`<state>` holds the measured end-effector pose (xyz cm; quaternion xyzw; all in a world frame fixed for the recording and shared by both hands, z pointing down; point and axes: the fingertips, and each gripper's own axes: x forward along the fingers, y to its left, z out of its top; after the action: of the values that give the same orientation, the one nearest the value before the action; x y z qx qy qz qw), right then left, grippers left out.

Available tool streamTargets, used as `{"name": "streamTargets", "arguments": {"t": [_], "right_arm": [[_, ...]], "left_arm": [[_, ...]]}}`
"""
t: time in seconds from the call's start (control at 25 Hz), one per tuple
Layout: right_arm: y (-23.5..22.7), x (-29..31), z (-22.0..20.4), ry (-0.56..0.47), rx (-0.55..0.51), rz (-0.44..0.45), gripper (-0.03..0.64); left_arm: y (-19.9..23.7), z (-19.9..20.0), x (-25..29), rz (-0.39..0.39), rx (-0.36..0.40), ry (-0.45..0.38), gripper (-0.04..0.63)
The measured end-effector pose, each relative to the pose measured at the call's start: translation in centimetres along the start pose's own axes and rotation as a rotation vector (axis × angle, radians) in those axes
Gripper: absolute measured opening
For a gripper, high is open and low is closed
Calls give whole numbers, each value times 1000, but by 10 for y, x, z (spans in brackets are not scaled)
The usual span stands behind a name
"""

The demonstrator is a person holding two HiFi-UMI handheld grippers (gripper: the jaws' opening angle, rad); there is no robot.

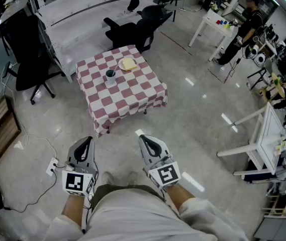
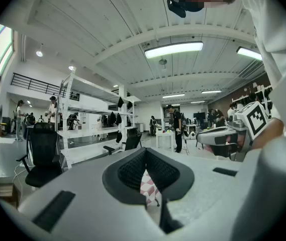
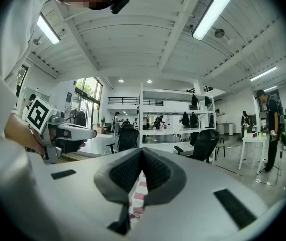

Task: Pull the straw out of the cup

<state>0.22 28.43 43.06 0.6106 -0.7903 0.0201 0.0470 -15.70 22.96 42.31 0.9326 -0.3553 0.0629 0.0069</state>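
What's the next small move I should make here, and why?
Probably walk forward to the checkered table, since the cup stands on it, well out of reach. The left gripper and right gripper are shut and empty, far short of it.

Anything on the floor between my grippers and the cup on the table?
Nothing visible. Bare floor runs from the left gripper and right gripper to the table; the cup stands on its cloth, with the plate beyond it.
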Motion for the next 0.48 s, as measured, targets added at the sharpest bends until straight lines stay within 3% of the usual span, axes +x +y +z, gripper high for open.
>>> {"name": "streamTargets", "arguments": {"t": [0.48], "right_arm": [[-4, -8, -2, -14, 36, 18, 5]], "left_arm": [[-7, -1, 3, 1, -2, 14, 5]]}}
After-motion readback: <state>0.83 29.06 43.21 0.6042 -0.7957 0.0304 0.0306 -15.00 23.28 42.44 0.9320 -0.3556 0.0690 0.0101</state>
